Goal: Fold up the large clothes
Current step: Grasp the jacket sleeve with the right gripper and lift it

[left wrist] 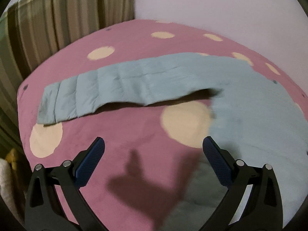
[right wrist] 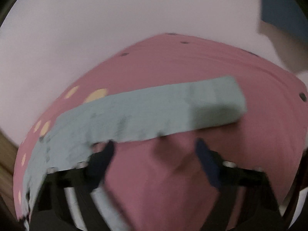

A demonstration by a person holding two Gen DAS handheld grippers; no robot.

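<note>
A pale blue quilted jacket lies spread on a pink bed cover with cream dots. One long sleeve stretches out to the left. My left gripper is open and empty, held above the cover just in front of the sleeve, with the jacket body by its right finger. In the blurred right wrist view the other sleeve runs across the cover. My right gripper is open and empty, with its fingertips at the sleeve's near edge.
Striped curtains hang behind the bed at the left. A plain pale wall stands behind it. The bed's left edge drops off near a light object. A blue and white object shows at the upper right.
</note>
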